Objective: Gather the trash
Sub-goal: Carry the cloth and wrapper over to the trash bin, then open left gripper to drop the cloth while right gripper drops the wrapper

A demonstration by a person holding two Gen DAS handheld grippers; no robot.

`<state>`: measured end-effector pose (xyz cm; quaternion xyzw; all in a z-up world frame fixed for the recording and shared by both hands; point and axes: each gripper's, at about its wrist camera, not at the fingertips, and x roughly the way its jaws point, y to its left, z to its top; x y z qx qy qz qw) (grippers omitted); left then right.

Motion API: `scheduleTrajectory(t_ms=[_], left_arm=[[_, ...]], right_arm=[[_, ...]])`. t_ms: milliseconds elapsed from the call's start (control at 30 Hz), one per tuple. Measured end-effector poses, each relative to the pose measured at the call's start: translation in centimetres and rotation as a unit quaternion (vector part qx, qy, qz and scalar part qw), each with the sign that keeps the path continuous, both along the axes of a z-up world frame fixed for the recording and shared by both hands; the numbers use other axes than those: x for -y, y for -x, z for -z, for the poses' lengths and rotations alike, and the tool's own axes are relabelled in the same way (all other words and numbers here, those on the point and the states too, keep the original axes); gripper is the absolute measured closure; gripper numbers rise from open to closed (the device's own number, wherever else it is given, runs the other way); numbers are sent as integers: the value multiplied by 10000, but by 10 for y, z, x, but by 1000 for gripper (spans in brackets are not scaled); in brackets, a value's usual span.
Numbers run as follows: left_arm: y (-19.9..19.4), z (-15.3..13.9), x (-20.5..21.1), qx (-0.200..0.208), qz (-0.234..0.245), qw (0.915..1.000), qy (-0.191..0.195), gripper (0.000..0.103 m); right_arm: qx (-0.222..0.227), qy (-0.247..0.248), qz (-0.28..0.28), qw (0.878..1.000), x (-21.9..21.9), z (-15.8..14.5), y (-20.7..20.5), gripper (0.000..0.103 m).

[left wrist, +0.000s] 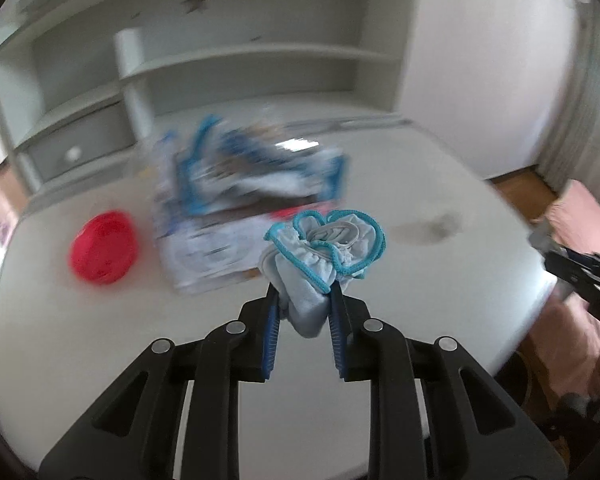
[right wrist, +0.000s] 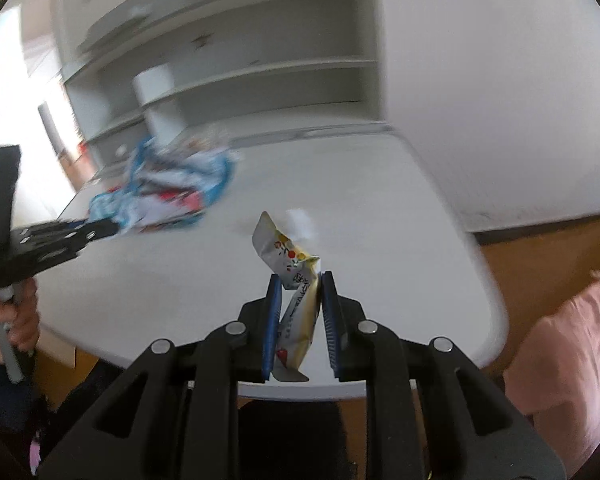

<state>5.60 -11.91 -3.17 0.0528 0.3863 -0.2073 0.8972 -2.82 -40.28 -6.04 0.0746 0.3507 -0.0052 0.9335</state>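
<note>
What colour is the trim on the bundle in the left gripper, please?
Turquoise blue trim, clearest in the left wrist view.

The left gripper (left wrist: 305, 300) is showing matt black plastic arms, ribbed blue pads and shiny metal rivets, and is pinching a soft pale-blue cloth cover (left wrist: 324, 256) with teal stitched elastic edging. The right gripper (right wrist: 298, 300) is squeezing a glossy crinkled foil snack wrapper (right wrist: 294, 280). The bench (right wrist: 380, 208) is looking smooth matt white; the floor (right wrist: 540, 248) is showing brown wood.
</note>
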Motion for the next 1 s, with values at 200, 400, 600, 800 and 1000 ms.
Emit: scheduleTrajectory(t_ms=[200,400,600,800,1000], left_arm=[[42,-5,108,43,1357,9906,177,82],[104,10,234,-101,2850,9578,364,82],[159,60,335,-538,3982,9153,285,82],[196,131,412,-1038,4606,8815,-12,82],[222,191,462,-1446,4853,8612,-436,81]], right_arm=[[-73,9,1339,9910,90,12,48,83],[-392,-54,2699,9621,176,44,119,82],[-945,-257,3652,9258,240,92,186,83],[-1799,-694,4168,8883,279,155,240,82],[-2205,-1342,4409,8596,298,197,285,82]])
